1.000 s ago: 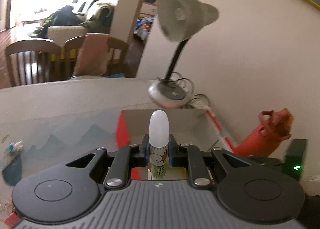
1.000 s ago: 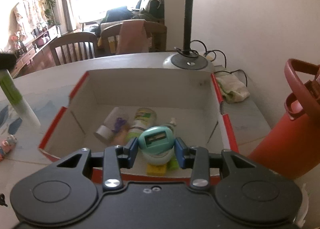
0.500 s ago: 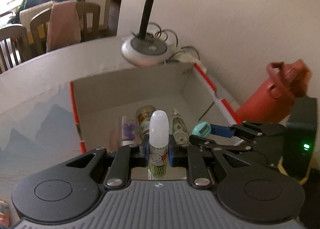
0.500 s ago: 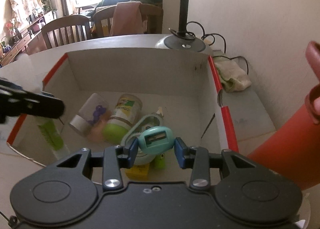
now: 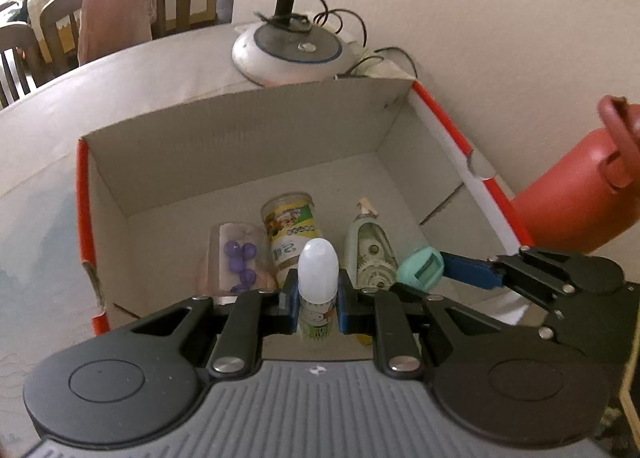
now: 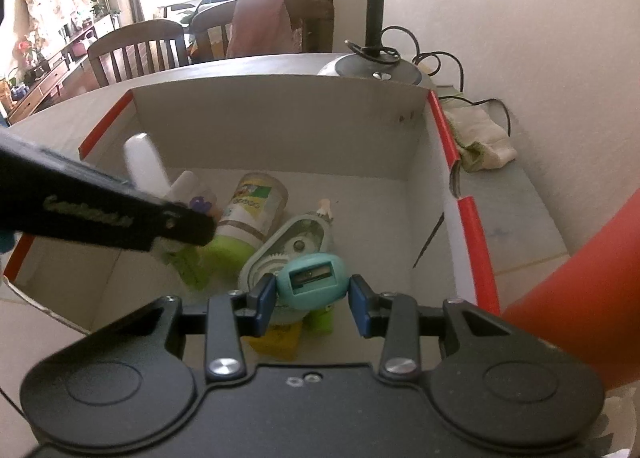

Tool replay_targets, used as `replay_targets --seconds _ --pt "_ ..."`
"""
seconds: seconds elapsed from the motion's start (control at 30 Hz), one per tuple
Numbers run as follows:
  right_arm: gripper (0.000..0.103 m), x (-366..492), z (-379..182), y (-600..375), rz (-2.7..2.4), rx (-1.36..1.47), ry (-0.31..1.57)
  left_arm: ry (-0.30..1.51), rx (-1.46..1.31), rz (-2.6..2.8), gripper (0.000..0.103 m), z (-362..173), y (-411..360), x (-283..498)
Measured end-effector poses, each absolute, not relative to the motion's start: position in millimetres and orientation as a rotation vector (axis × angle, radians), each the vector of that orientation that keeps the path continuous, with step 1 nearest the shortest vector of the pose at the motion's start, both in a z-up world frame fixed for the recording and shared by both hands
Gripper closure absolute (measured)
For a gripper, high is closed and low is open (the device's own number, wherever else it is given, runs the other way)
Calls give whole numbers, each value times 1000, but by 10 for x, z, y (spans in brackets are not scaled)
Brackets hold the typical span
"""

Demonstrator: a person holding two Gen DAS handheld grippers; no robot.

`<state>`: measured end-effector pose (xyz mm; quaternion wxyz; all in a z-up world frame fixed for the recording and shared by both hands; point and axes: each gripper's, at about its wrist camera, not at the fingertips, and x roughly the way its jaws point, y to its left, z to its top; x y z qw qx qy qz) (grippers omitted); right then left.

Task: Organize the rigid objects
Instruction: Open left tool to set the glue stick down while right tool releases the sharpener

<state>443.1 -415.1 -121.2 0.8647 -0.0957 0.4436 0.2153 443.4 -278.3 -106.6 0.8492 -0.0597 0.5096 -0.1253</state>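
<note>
Over the open white cardboard box with red-edged flaps [image 5: 248, 146], both tools are loaded and poised to drop. The left tool [image 5: 318, 300] is clamped on a slim glue stick with a rounded translucent cap [image 5: 318, 282], held upright just above the near end of the box. The right tool [image 6: 312, 298] is pinched onto a small teal pencil sharpener [image 6: 312, 278], which looks seated between the pads, though the right-hand pad might be a hair off it. Down on the box floor there's a clear tube with purple beads [image 5: 236, 254], a green-labelled jar lying on its side [image 5: 290, 224] and a pale green correction tape dispenser [image 5: 370, 248], all bunched near the middle. Best bet here is probably to lower each item close to the bottom before letting go, aiming for bare cardboard so nothing bounces off the pile. The two tools sit pretty near each other, so releasing one at a time looks safer. The box sits on the desk [image 5: 120, 90] beside a lamp base [image 5: 292, 52].
</note>
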Motion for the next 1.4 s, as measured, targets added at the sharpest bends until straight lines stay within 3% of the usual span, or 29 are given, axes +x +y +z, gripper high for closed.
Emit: replay_targets --seconds 0.43,0.93,1.07,1.4 --pt "62 4389 -1216 -4142 455 -177 942 1110 -84 -235 86 -1290 -2849 4620" --pt "50 4246 -1046 -4167 431 -159 916 1109 -76 -226 85 -1247 -2791 4437" --pt "47 4163 -957 -4161 427 -151 896 1086 -88 -237 75 -1166 -2759 4332" --pt "42 3906 -753 -4056 428 -143 855 1013 -79 -247 74 -900 -2613 4019"
